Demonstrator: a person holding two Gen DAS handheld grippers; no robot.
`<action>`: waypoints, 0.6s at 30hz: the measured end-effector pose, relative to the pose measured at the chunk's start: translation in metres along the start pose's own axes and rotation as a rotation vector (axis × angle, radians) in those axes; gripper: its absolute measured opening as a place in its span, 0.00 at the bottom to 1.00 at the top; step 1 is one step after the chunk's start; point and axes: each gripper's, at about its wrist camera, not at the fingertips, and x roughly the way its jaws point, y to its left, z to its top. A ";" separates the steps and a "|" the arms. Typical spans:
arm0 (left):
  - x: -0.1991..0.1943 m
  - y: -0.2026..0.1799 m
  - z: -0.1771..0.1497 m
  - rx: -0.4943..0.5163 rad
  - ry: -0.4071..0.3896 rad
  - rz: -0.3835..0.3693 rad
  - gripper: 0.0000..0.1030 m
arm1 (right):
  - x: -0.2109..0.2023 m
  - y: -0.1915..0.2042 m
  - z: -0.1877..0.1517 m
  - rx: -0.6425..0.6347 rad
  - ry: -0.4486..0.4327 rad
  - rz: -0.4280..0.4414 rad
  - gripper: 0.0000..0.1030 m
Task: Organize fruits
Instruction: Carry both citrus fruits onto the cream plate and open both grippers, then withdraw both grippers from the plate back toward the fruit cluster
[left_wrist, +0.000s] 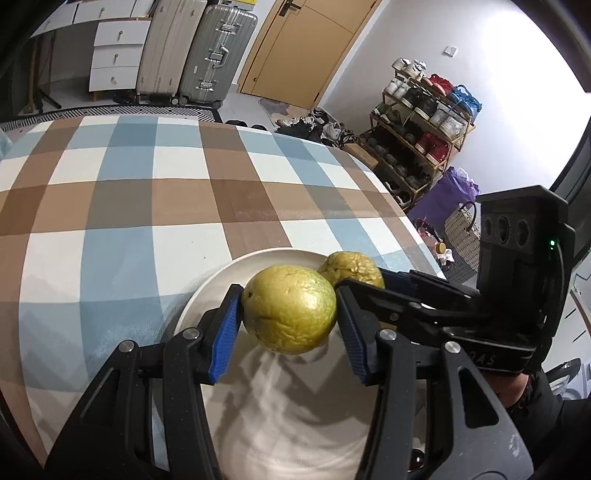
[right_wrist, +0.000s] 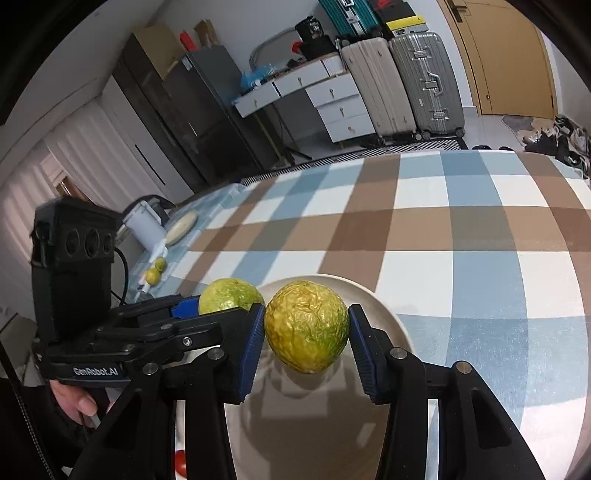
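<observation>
My left gripper (left_wrist: 288, 295) is shut on a yellow-green wrinkled fruit (left_wrist: 290, 314), its blue pads (left_wrist: 225, 332) pressing both sides. The fruit hangs just over a white plate (left_wrist: 207, 291) on the checked tablecloth. In the right wrist view my right gripper (right_wrist: 306, 314) is shut on a second, more wrinkled yellow-green fruit (right_wrist: 306, 332) above the same plate (right_wrist: 388, 317). The two grippers sit side by side, fruits nearly touching: the right one's fruit (left_wrist: 351, 266) shows behind the left's, and the left gripper (right_wrist: 221, 306) with its fruit (right_wrist: 227, 295) shows to the left.
The checked tablecloth (left_wrist: 129, 206) covers the table. Two small green fruits (right_wrist: 155, 271), a white appliance (right_wrist: 146, 225) and a round board (right_wrist: 181, 225) lie at the table's far left. Suitcases (left_wrist: 207, 51), drawers and a shoe rack (left_wrist: 417, 129) stand beyond the table.
</observation>
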 end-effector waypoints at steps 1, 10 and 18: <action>0.003 0.000 0.000 0.006 -0.001 0.005 0.46 | 0.002 -0.003 0.000 0.009 0.000 0.000 0.45; 0.004 -0.001 0.001 0.025 -0.044 0.066 0.47 | 0.010 -0.010 -0.001 0.033 -0.014 0.001 0.46; -0.031 -0.005 0.000 -0.006 -0.108 0.093 0.70 | -0.013 -0.006 0.001 0.074 -0.067 0.001 0.69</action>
